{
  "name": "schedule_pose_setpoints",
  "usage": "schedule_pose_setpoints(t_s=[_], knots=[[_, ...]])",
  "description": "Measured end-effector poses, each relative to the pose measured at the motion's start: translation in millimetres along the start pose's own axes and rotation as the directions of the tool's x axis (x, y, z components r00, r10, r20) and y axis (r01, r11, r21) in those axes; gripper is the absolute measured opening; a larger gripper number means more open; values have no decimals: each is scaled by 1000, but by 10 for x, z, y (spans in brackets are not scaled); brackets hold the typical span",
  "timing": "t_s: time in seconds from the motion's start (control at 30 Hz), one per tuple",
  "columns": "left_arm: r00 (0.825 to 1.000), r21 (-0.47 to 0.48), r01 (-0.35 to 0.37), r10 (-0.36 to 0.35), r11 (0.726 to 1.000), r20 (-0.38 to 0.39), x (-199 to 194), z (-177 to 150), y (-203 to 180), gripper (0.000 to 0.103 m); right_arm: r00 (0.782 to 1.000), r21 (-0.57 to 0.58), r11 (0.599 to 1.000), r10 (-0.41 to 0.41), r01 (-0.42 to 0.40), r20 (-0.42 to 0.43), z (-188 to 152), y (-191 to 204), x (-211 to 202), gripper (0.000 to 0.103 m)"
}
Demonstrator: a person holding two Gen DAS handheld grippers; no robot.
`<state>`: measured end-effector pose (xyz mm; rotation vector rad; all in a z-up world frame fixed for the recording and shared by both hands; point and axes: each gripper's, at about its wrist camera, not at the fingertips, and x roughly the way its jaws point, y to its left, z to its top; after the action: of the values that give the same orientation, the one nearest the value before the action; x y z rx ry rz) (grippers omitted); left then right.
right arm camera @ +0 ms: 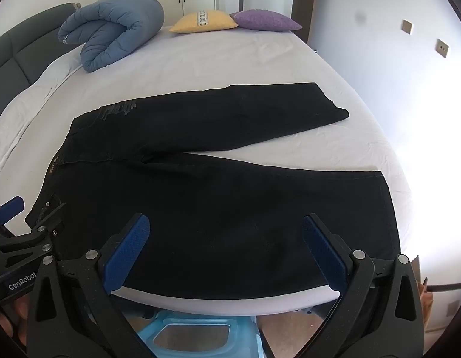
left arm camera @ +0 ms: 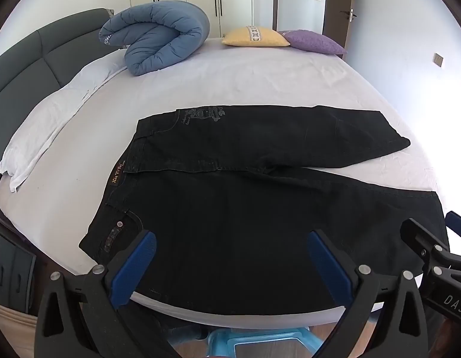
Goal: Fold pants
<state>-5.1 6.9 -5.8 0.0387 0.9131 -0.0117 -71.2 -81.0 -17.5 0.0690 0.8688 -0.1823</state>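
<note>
Your left claw (left arm camera: 230,256) hangs released over the near edge of the bed (left arm camera: 260,80), its jaws spread wide and holding nothing, just above the hip and pocket of the pants (left arm camera: 245,208). The pants, one black pair, lie flat across the sheet with the waistband to your left and two legs running off to your right, splayed apart in a V, the far leg angled away from the near one. No fold looks made yet, so you are at the opening step: judged from the layout, the next move calls for closing on one leg, likely the near one at waist and hem, and laying it over the other so the legs stack. Your right claw (right arm camera: 226,244) is likewise released and empty, poised over the near leg towards its hem. Further back you have one rolled blue duvet (left arm camera: 159,35) and two cushions, one yellow (left arm camera: 254,37), one purple (left arm camera: 314,41).
</note>
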Motion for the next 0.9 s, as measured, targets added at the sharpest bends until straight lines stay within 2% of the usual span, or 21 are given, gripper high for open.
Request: schedule_pose_setpoints(t_s=[0.9], knots=[[1000,-2,0,0,1000,-7,32,-57,35,103,1000,-3,1000,1,-1,-2,0,22,15,103]])
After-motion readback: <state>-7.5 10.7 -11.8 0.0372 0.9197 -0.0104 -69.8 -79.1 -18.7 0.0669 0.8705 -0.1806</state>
